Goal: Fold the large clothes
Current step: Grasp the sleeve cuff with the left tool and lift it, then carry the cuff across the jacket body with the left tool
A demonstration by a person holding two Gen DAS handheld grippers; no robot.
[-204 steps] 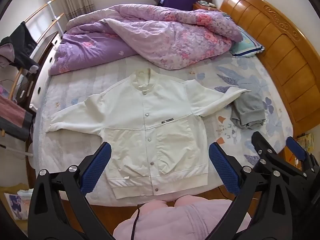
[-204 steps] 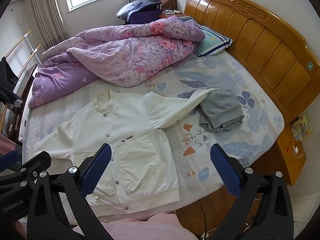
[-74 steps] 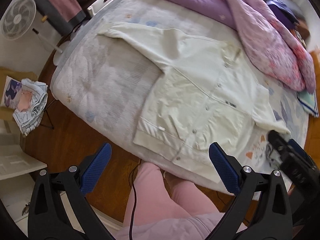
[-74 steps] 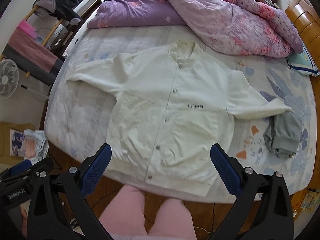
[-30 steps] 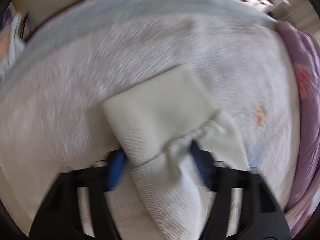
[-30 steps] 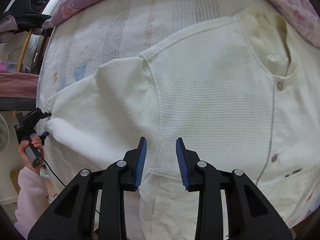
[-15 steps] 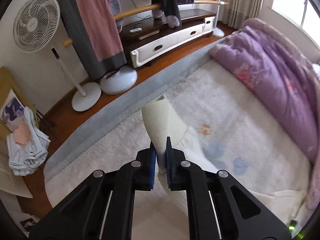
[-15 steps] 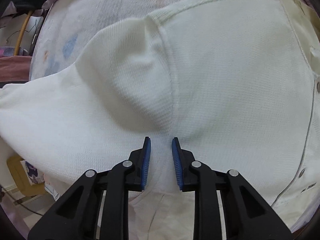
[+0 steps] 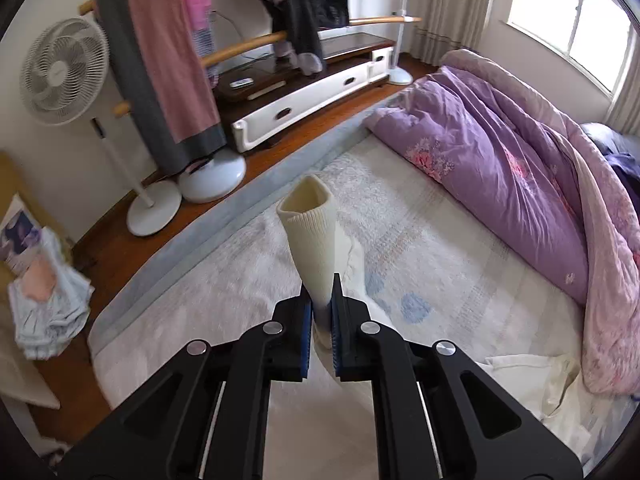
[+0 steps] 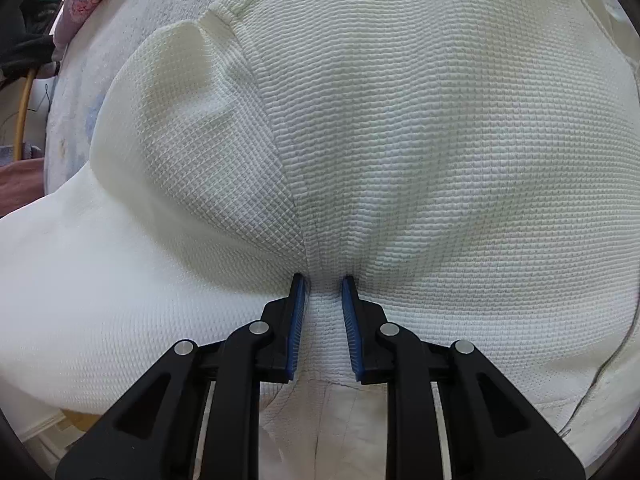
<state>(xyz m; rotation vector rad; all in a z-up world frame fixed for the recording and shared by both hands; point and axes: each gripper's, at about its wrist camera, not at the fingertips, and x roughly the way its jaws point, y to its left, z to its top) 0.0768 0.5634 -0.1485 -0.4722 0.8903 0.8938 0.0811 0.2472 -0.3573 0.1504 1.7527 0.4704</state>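
Our left gripper (image 9: 321,298) is clamped on the ribbed sleeve cuff (image 9: 310,224) of the cream waffle-knit jacket (image 10: 400,128), holding it up over the bed (image 9: 440,248). Our right gripper (image 10: 323,304), jaws narrowed, pinches a bunched ridge of jacket at the armpit seam, the garment spread on the bed beside the purple quilt (image 9: 500,160).

Bed (image 9: 256,264) with pale quilted cover, faint blue and orange prints, grey edge along the wooden floor (image 9: 120,240). Purple floral duvet (image 9: 500,152) heaped along the far side, directly on the cover. White waffle-knit jacket (image 10: 440,140) spread flat on the cover, shoulder seam and sleeve bunched; one corner visible near the duvet in the left view.
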